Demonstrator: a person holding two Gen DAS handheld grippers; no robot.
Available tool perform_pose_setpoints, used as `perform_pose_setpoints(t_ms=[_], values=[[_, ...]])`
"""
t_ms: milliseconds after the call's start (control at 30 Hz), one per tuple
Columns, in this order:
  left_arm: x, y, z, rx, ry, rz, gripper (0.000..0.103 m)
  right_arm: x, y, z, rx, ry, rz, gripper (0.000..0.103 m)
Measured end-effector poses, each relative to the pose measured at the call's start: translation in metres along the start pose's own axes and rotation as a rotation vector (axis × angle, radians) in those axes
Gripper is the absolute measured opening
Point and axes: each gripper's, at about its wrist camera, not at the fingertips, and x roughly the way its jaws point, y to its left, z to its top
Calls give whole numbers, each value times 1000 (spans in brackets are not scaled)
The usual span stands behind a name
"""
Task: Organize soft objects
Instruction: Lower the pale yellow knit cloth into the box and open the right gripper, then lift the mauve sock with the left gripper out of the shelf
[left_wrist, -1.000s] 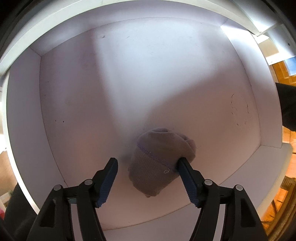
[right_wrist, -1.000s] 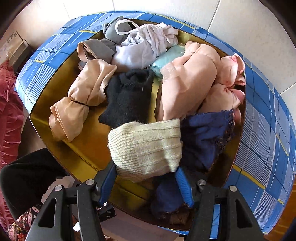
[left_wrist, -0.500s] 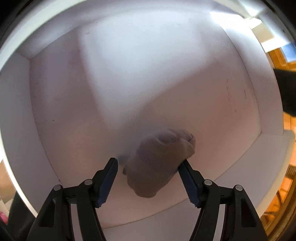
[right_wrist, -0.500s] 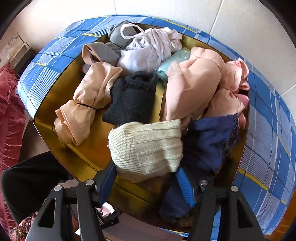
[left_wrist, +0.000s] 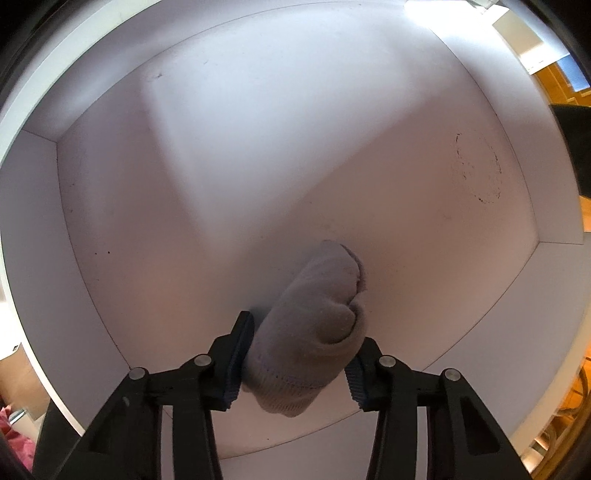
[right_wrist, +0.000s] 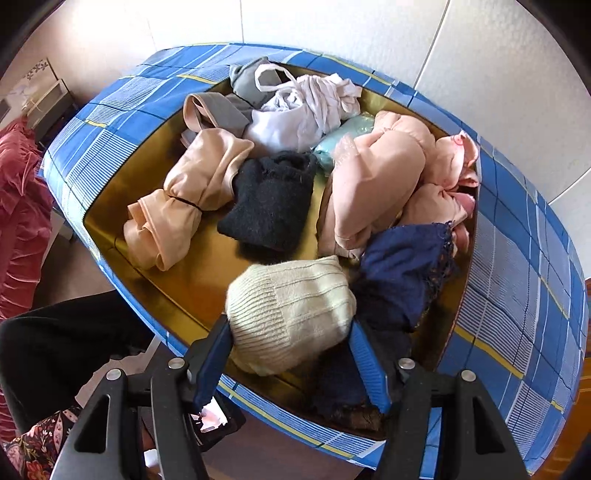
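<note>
While both claws carry knitwear, the sorting is mid-transfer.
Left wrist view: left gripper (left_wrist: 295, 354), jaws just closing, clamps a rolled grey-lilac knitted sock (left_wrist: 314, 332) above the bare white box (left_wrist: 110, 206).
Right wrist view: right gripper (right_wrist: 291, 365) clamps a cream ribbed knitted sock (right_wrist: 291, 310) over the blue-checked fabric bin (right_wrist: 517, 295).
Next: likely carry the cream sock across to the box.

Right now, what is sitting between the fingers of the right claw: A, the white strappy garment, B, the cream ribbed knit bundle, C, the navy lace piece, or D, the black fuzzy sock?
B: the cream ribbed knit bundle sits between the right claw's blue pads, over the near edge of the gold-lined box.
</note>
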Motion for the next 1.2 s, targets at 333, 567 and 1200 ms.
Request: perform_pose_setpoints(t_ms=[333, 567, 1200], values=[[-6, 16, 11, -17, -1, 0, 45, -24, -12, 0, 25, -29, 42, 40], [-6, 21, 4, -69, -13, -6, 43, -5, -13, 2, 58, -62, 92, 37], [-32, 14, 1, -148, -25, -19, 43, -47, -14, -124, -17, -262, 103, 39]])
